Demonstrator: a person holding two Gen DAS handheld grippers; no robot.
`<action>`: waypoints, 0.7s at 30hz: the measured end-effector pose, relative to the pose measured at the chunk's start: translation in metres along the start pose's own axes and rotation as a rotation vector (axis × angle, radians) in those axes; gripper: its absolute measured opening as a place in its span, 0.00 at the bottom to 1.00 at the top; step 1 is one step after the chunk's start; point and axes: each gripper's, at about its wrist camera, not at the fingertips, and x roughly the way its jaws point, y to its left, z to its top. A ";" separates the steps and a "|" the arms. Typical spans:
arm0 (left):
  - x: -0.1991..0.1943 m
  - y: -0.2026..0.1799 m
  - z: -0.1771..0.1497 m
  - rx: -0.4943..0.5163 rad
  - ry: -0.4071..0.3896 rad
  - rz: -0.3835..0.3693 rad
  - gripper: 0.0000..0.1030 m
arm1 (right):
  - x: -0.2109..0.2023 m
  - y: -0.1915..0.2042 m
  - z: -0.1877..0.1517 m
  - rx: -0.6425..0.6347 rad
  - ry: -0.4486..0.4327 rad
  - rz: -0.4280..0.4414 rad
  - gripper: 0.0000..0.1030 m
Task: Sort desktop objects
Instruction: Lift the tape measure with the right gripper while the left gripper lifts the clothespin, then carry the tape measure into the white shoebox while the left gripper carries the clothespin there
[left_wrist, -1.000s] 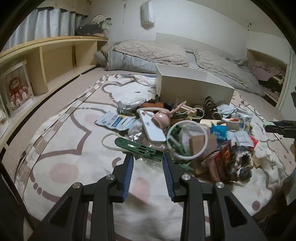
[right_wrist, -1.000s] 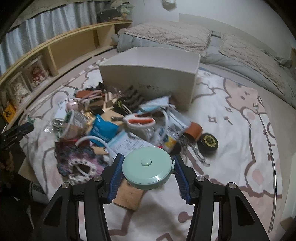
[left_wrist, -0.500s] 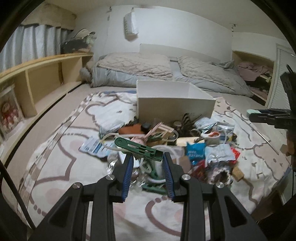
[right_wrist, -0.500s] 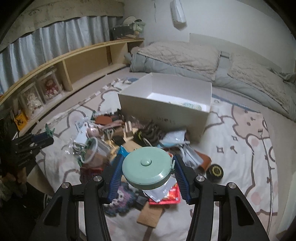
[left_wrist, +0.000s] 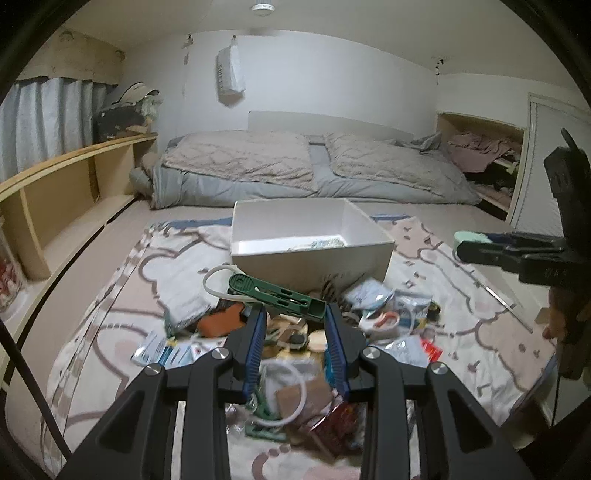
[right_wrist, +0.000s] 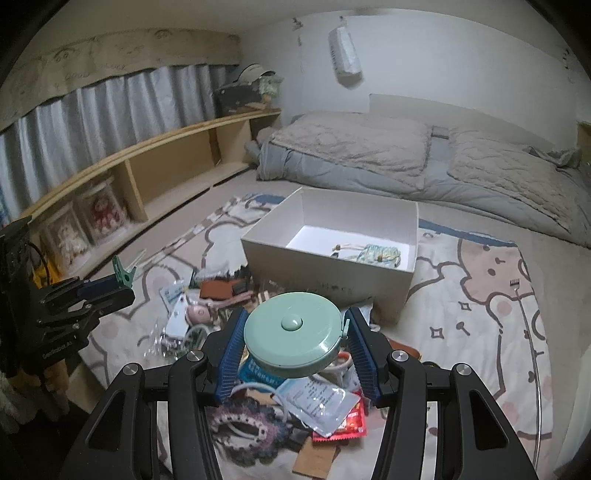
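Note:
My left gripper (left_wrist: 293, 314) is shut on a dark green plastic clip (left_wrist: 275, 295) and holds it in the air above the clutter pile (left_wrist: 295, 354). It also shows in the right wrist view (right_wrist: 110, 286) at the left. My right gripper (right_wrist: 295, 328) is shut on a round mint-green tape measure (right_wrist: 293, 334), raised above the pile (right_wrist: 266, 387). It also shows in the left wrist view (left_wrist: 476, 247) at the right. An open white box (left_wrist: 310, 240) stands behind the pile; in the right wrist view the box (right_wrist: 332, 258) holds a small patterned pouch (right_wrist: 376, 254).
The pile lies on a patterned blanket (right_wrist: 480, 314) on a bed. Grey pillows and a duvet (left_wrist: 295, 170) lie at the back. A wooden shelf (right_wrist: 147, 177) with dolls runs along the left. A thin metal fork-like rod (right_wrist: 528, 325) lies right of the box.
Both grippers have risen well above the pile with their objects, and both views now look down into the open box. The left gripper lifted the green clip off the blanket.

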 end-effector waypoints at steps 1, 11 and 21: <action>0.000 -0.001 0.004 0.001 -0.005 -0.002 0.31 | -0.001 -0.001 0.003 0.006 -0.005 -0.004 0.53; 0.013 -0.011 0.046 0.024 -0.053 -0.002 0.31 | -0.007 -0.009 0.031 0.057 -0.055 -0.038 0.53; 0.038 -0.013 0.088 0.022 -0.107 0.028 0.31 | 0.001 0.000 0.079 0.017 -0.125 -0.086 0.53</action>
